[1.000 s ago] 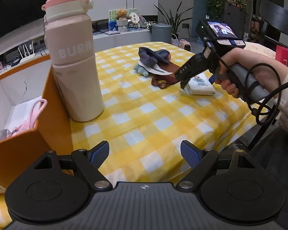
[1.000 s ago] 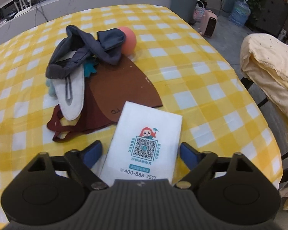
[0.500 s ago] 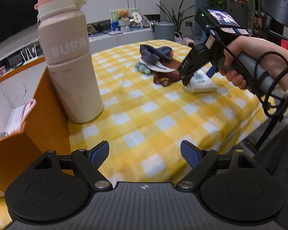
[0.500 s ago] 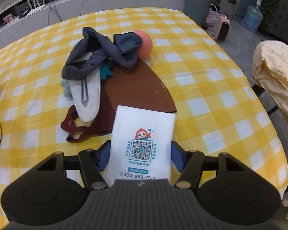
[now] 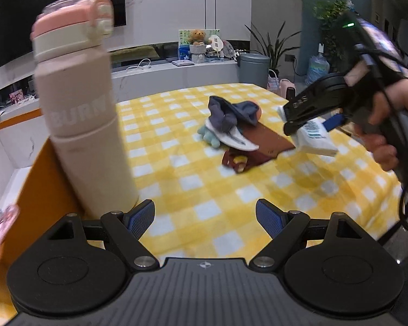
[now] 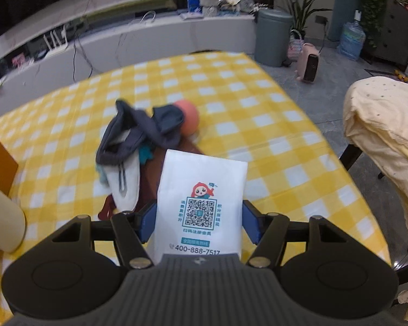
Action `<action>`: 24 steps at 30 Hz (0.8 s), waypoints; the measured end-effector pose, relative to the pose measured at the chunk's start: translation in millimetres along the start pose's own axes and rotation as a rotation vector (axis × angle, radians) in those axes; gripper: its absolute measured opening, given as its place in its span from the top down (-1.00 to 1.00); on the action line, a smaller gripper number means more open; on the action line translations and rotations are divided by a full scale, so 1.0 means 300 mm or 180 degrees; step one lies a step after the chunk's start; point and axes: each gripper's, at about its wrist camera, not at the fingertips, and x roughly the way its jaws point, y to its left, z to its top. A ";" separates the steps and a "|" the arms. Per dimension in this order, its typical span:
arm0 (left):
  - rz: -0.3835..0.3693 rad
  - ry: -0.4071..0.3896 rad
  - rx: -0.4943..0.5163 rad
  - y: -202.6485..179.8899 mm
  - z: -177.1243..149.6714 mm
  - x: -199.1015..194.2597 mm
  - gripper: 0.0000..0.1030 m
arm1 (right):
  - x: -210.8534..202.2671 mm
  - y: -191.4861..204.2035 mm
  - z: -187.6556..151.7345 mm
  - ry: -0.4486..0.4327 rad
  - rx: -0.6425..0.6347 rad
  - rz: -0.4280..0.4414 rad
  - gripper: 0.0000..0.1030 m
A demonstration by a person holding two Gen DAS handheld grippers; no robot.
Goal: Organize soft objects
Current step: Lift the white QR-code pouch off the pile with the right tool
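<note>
Right gripper clamped on a white tissue pack, blue pads pressing both long edges; jaws have just been closing, with the pack between them. Seen from the left wrist view, pack held clear of the yellow checked tablecloth, tilted, just beside the brown cloth's right edge. Hand wrapped round the gripper handle, cable looping below.

Left gripper wide apart, nothing between the pads, hovering over the near edge of the table.

Pile of soft things mid-table: dark blue-grey cloth on top, draped over a white insole-shaped piece; teal plush bit poking out at the left; brown cloth underneath with maroon straps at its near edge. Orange ball touching the far right side of the pile, partly hidden by the dark cloth.

Pink bottle upright at the left, blurred, marked BURN, standing just beside an orange box. Something pink inside the box at the left edge, too blurred to identify.

Off the table: grey bin, pink heater on the floor, pale yellow fabric draped at right.
</note>
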 end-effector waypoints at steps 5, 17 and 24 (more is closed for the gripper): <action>0.0115 -0.0088 -0.0043 -0.043 0.056 0.082 -0.91 | -0.032 -0.052 0.005 -0.0080 0.0152 0.0010 -0.24; 0.0255 -0.0217 -0.0177 -0.139 0.187 0.322 -0.91 | -0.036 -0.136 0.003 -0.0093 0.0374 0.0065 -0.24; 0.0203 -0.0097 -0.0074 -0.195 0.226 0.494 -0.64 | -0.027 -0.167 0.004 -0.0076 0.0455 0.0080 -0.25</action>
